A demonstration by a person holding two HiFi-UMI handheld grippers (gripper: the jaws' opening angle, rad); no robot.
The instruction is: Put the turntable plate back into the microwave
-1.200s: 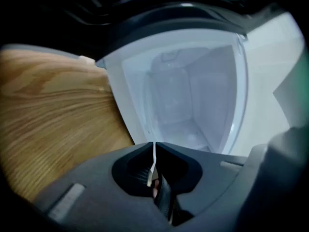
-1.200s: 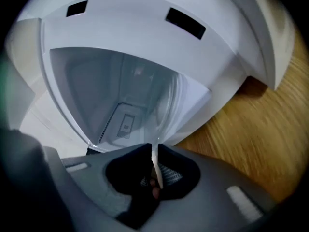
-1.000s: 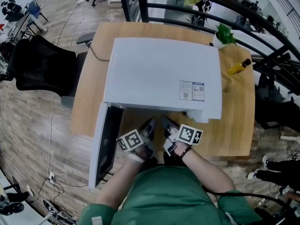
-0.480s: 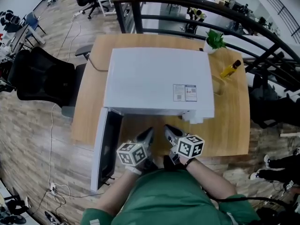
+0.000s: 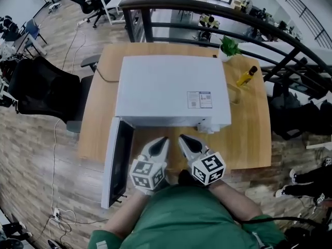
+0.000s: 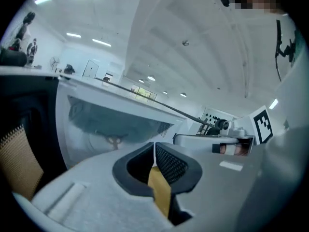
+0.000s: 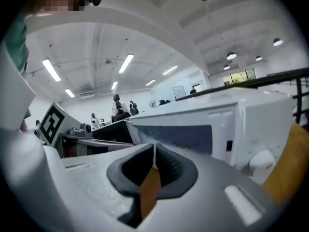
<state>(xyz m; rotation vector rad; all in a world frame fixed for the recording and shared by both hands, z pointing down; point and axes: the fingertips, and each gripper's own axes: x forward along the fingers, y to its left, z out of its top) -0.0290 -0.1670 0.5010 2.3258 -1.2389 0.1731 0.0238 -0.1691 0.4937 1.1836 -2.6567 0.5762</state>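
Observation:
The white microwave [image 5: 174, 90] stands on the wooden table [image 5: 249, 134] with its door [image 5: 118, 160] swung open at the left front. Both grippers hang side by side just before its front. My left gripper [image 5: 160, 142] is shut with nothing between its pads, and so is my right gripper [image 5: 184, 140]. In the left gripper view the shut gripper [image 6: 154, 146] faces the open cavity [image 6: 111, 124], where a pale round shape with a small hub [image 6: 113, 140] lies on the floor; whether it is the glass plate I cannot tell. The right gripper [image 7: 154, 151] faces the microwave front and a knob [image 7: 263, 163].
A potted plant [image 5: 228, 46] and a yellow bottle [image 5: 245, 75] stand at the table's far right. A black chair [image 5: 44, 87] is left of the table, and a dark railing [image 5: 207, 12] runs behind it. A cable [image 5: 104, 74] trails off the left edge.
Both grippers have risen in front of the microwave and rolled, so their marker cubes now face up. The microwave and its door have stayed put.

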